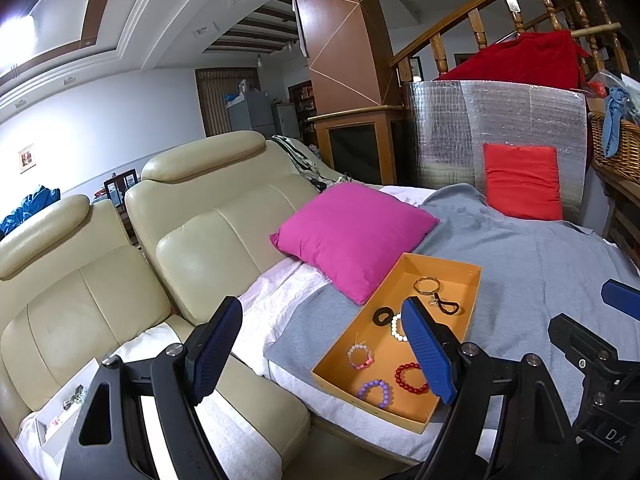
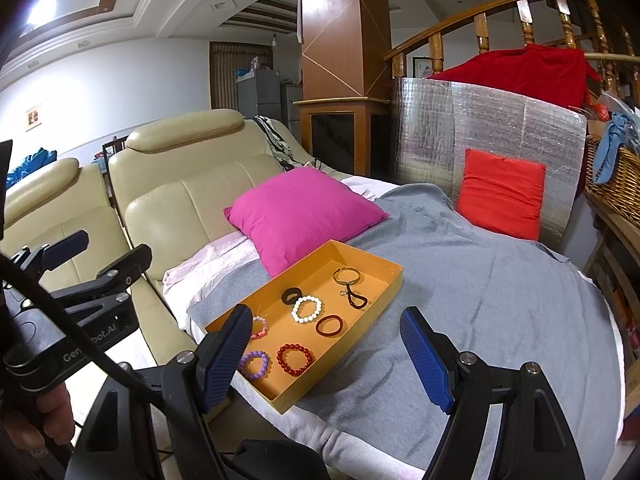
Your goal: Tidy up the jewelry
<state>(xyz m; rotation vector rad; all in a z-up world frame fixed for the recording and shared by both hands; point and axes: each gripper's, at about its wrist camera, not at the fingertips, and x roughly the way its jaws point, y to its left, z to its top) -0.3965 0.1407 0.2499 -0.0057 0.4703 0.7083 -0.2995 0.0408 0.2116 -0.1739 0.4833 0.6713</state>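
An orange tray [image 2: 372,258] lies on the grey blanket [image 2: 480,280]. It holds a purple bead bracelet [image 2: 255,365], a red one [image 2: 296,359], a pink one [image 2: 260,326], a white one [image 2: 307,309], a dark hair tie [image 2: 329,325], a black ring [image 2: 291,295] and a gold bangle [image 2: 347,275] with a black cord. My right gripper [image 2: 326,360] hangs open and holds nothing, short of the tray's near end. My left gripper [image 1: 322,354] is open too, holding nothing, left of the tray [image 1: 440,264], over the sofa's edge.
A pink cushion [image 1: 352,236] leans just behind the tray, and a red cushion [image 1: 522,180] stands against a silver foil panel [image 1: 500,120]. The cream leather sofa [image 1: 208,248] fills the left, with a white box [image 1: 60,408] holding a watch on its seat. A wicker basket [image 1: 612,152] sits far right.
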